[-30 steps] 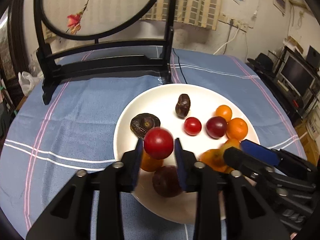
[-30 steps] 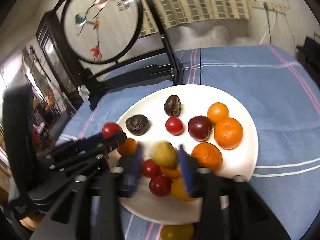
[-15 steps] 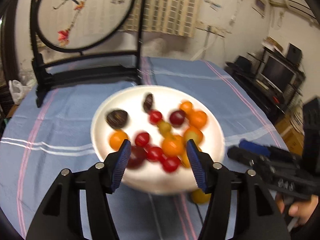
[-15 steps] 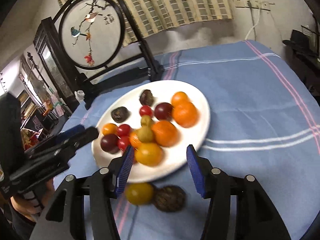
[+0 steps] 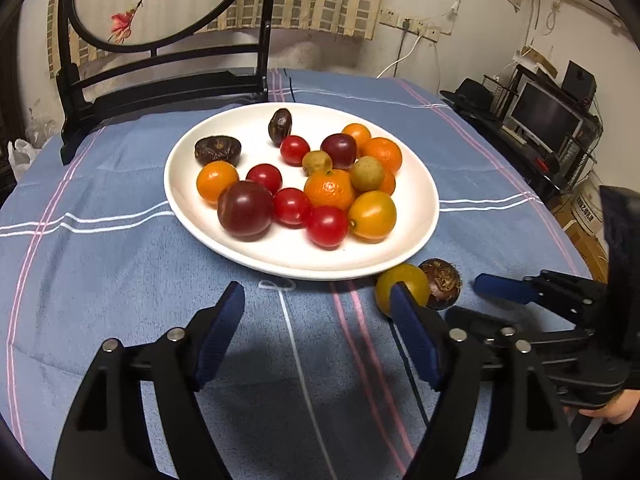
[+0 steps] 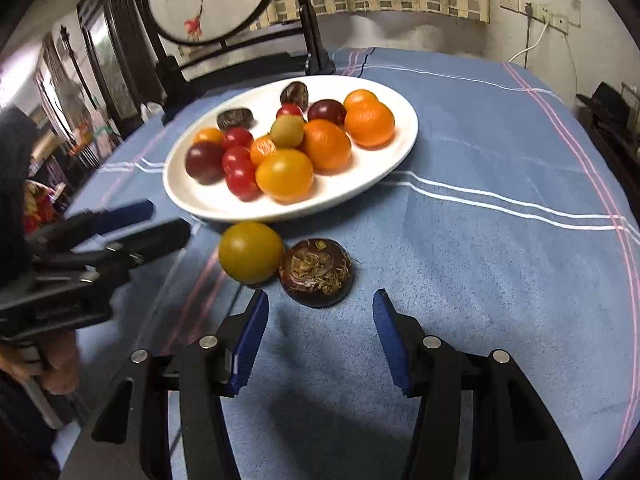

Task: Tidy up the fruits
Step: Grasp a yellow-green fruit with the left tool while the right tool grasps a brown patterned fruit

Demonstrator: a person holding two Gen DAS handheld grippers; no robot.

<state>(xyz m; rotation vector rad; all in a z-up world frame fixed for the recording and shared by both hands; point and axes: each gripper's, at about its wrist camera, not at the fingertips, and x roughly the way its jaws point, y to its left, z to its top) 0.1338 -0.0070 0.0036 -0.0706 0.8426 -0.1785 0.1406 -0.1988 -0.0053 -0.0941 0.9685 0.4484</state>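
Just near of the white plate [image 6: 404, 148], a yellow fruit [image 6: 251, 252] and dark water chestnut [image 6: 316, 272] touch on the cloth, apparently awaiting pickup; right gripper [image 6: 320, 340] and left gripper [image 5: 316, 340] both gape empty

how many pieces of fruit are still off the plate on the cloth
2: a yellow tomato by the plate's near rim, and a dark brown fruit touching its right side. None seems hidden.

Left gripper [image 5: 316, 332] released red tomato [image 5: 264, 177] onto white plate [image 5: 416, 236], jaws now wide, withdrawn short of plate. Right gripper [image 6: 318, 336] dropped greenish fruit [image 6: 287, 131] on plate, backed off near rim.
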